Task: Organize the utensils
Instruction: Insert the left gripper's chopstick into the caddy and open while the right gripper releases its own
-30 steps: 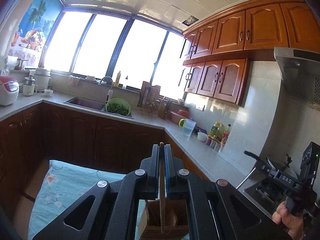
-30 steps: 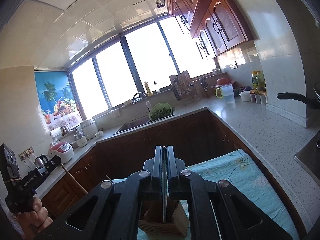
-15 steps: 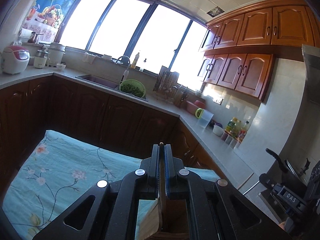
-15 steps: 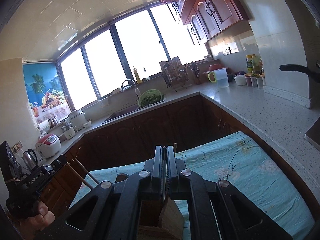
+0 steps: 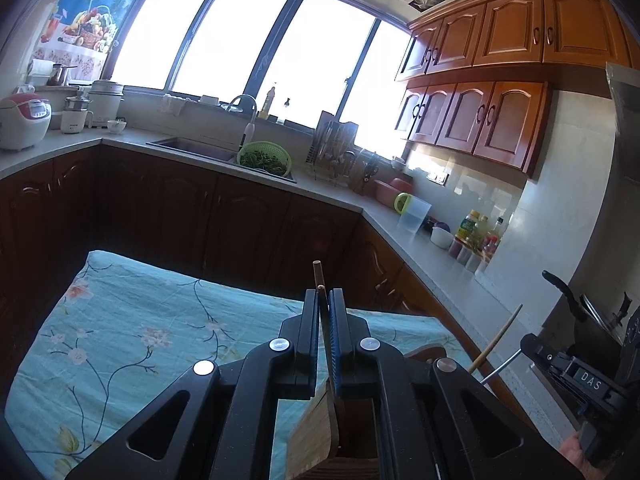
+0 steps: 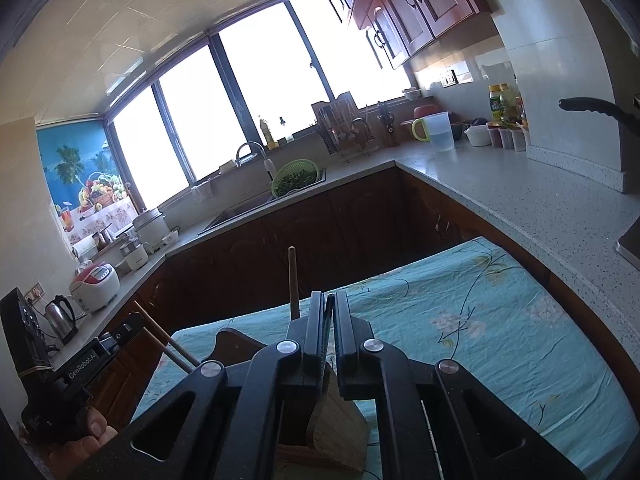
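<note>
My left gripper (image 5: 323, 296) is shut on a thin wooden stick (image 5: 317, 266) whose tip pokes out past the fingertips. The stick runs down into a wooden utensil holder (image 5: 314, 436) directly below. My right gripper (image 6: 328, 300) is shut on a thin dark utensil handle (image 6: 329, 309) above the same holder (image 6: 338, 426). Another wooden stick (image 6: 293, 280) stands upright just left of the right fingers. A slanted wooden stick (image 5: 496, 344) and a metal rod (image 5: 500, 368) show between the two grippers; their lower ends are hidden.
The holder sits on a table under a teal flowered cloth (image 5: 140, 332). A dark wooden piece (image 6: 236, 344) lies behind the holder. The L-shaped counter (image 6: 500, 184) carries a sink, a green colander (image 5: 264, 158), a pitcher (image 6: 438, 130), bottles and a pan handle (image 6: 592, 106).
Both grippers have sunk toward the table with their utensils. The holder has come close under the jaws and the cloth fills more of each view.
</note>
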`<action>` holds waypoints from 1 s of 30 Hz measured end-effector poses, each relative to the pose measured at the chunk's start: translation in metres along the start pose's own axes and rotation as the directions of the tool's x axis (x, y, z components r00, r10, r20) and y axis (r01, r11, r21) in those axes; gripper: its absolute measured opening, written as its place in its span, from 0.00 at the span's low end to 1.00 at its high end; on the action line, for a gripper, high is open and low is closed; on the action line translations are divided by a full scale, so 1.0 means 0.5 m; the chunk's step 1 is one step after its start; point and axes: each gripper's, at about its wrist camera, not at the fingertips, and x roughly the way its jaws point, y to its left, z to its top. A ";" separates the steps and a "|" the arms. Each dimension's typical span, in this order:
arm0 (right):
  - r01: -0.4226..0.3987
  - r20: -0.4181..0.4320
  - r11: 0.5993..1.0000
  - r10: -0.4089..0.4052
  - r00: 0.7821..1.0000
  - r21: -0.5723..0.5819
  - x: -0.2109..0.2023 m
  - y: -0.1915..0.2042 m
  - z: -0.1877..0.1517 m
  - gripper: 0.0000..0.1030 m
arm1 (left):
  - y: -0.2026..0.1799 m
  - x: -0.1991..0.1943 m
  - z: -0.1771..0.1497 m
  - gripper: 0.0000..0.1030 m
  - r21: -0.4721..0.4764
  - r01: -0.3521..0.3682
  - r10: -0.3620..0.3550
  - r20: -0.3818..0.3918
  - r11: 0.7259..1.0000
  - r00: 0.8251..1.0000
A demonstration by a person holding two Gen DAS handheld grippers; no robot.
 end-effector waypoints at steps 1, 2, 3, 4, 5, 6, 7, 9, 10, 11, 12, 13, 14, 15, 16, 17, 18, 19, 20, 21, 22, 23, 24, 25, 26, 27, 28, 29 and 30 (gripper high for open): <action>0.000 -0.001 1.000 0.000 1.000 0.001 0.000 0.000 0.001 0.04 | 0.001 -0.002 0.001 0.04 0.000 0.000 0.000 -0.002 1.000 1.000; 0.002 -0.003 1.000 -0.002 1.000 0.002 0.002 0.001 0.001 0.05 | 0.002 -0.002 0.003 0.04 -0.001 0.002 -0.002 -0.006 1.000 1.000; 0.002 -0.006 1.000 -0.002 1.000 0.003 0.002 0.002 0.003 0.05 | 0.002 0.000 0.007 0.03 -0.003 0.006 -0.006 -0.011 1.000 1.000; 0.000 -0.009 1.000 0.000 1.000 0.003 0.003 0.001 0.004 0.09 | 0.009 -0.005 0.006 0.03 -0.006 0.012 -0.012 -0.016 1.000 1.000; 0.000 -0.011 1.000 0.000 1.000 0.005 0.003 -0.001 0.005 0.09 | 0.012 -0.007 0.008 0.03 -0.007 0.016 -0.016 -0.021 1.000 1.000; -0.007 -0.011 1.000 0.007 1.000 0.009 0.002 -0.002 0.007 0.10 | 0.012 -0.007 0.010 0.04 -0.006 0.015 -0.016 -0.025 1.000 1.000; -0.014 -0.011 1.000 0.014 1.000 0.016 0.001 -0.005 0.007 0.11 | 0.018 -0.015 0.002 0.05 -0.006 0.015 -0.016 -0.025 1.000 1.000; -0.023 -0.008 0.999 0.023 1.000 0.030 -0.006 -0.009 0.009 0.17 | 0.020 -0.019 0.006 0.16 -0.008 0.020 -0.020 -0.029 1.000 0.999; -0.027 -0.003 0.999 0.027 1.000 0.036 -0.010 -0.012 0.010 0.28 | 0.021 -0.023 0.008 0.19 -0.009 0.017 -0.017 -0.028 1.000 0.999; -0.033 0.005 0.999 0.032 0.999 0.041 -0.016 -0.014 0.011 0.41 | 0.022 -0.028 0.009 0.21 -0.011 0.017 -0.017 -0.023 1.000 1.000; -0.037 0.014 0.998 0.036 0.999 0.047 -0.023 -0.016 0.012 0.47 | 0.023 -0.034 0.010 0.22 -0.012 0.019 -0.019 -0.021 1.000 1.000; -0.043 0.023 0.998 0.042 0.999 0.054 -0.031 -0.018 0.013 0.56 | 0.023 -0.040 0.005 0.24 -0.011 0.019 -0.019 -0.022 1.000 1.000; -0.050 0.033 0.997 0.049 0.998 0.063 -0.039 -0.021 0.013 0.65 | 0.024 -0.046 0.002 0.30 -0.015 0.016 -0.017 -0.025 1.000 1.000; -0.060 0.042 0.996 0.057 0.997 0.071 -0.048 -0.024 0.013 0.69 | 0.027 -0.054 0.000 0.41 -0.020 0.013 -0.014 -0.024 1.000 1.000; -0.071 0.052 0.994 0.067 0.996 0.079 -0.058 -0.027 0.013 0.75 | 0.029 -0.064 -0.003 0.46 -0.025 0.008 -0.009 -0.018 1.000 1.000; -0.082 0.062 0.993 0.077 0.995 0.086 -0.068 -0.030 0.011 0.83 | 0.031 -0.074 -0.006 0.55 -0.029 0.001 -0.001 -0.013 1.000 1.000; -0.088 0.071 0.992 0.082 0.994 0.090 -0.078 -0.032 0.009 0.87 | 0.034 -0.085 -0.010 0.59 -0.032 -0.004 0.003 -0.011 0.999 1.000; -0.088 0.077 0.992 0.081 0.994 0.090 -0.088 -0.034 0.006 0.90 | 0.034 -0.096 -0.018 0.61 -0.036 -0.005 0.004 -0.013 0.999 1.000; -0.088 0.078 0.992 0.081 0.994 0.088 -0.097 -0.036 0.001 0.91 | 0.037 -0.105 -0.023 0.64 -0.040 -0.008 0.007 -0.017 0.999 1.000; -0.090 0.078 0.992 0.083 0.994 0.087 -0.106 -0.036 -0.003 0.91 | 0.038 -0.116 -0.029 0.66 -0.044 -0.012 0.011 -0.023 0.999 1.000; -0.090 0.075 0.992 0.084 0.994 0.087 -0.114 -0.039 -0.009 0.91 | 0.039 -0.126 -0.036 0.67 -0.047 -0.013 0.012 -0.028 0.999 1.000; -0.089 0.070 0.992 0.082 0.994 0.089 -0.121 -0.041 -0.016 0.91 | 0.041 -0.137 -0.043 0.67 -0.048 -0.014 0.012 -0.032 0.999 0.999; -0.087 0.063 0.992 0.082 0.995 0.092 -0.129 -0.043 -0.024 0.91 | 0.042 -0.149 -0.050 0.67 -0.049 -0.015 0.013 -0.038 0.999 0.999; -0.088 0.056 0.991 0.083 0.995 0.096 -0.137 -0.046 -0.032 0.91 | 0.043 -0.162 -0.056 0.67 -0.049 -0.016 0.013 -0.045 0.999 0.999; -0.088 0.049 0.991 0.083 0.995 0.098 -0.144 -0.049 -0.041 0.91 | 0.043 -0.175 -0.063 0.67 -0.050 -0.017 0.015 -0.052 0.999 0.999; -0.083 0.041 0.992 0.079 0.996 0.099 -0.152 -0.052 -0.051 0.91 | 0.043 -0.188 -0.071 0.67 -0.050 -0.020 0.017 -0.057 0.999 0.998; -0.078 0.032 0.992 0.075 0.997 0.101 -0.160 -0.054 -0.061 0.91 | 0.044 -0.200 -0.077 0.67 -0.050 -0.019 0.016 -0.065 0.999 0.998; -0.074 0.022 0.992 0.072 0.997 0.103 -0.167 -0.057 -0.072 0.91 | 0.043 -0.212 -0.085 0.67 -0.050 -0.016 0.012 -0.073 0.999 0.997; -0.071 0.013 0.992 0.070 0.997 0.107 -0.175 -0.059 -0.084 0.91 | 0.042 -0.223 -0.092 0.67 -0.049 -0.016 0.013 -0.080 0.999 0.997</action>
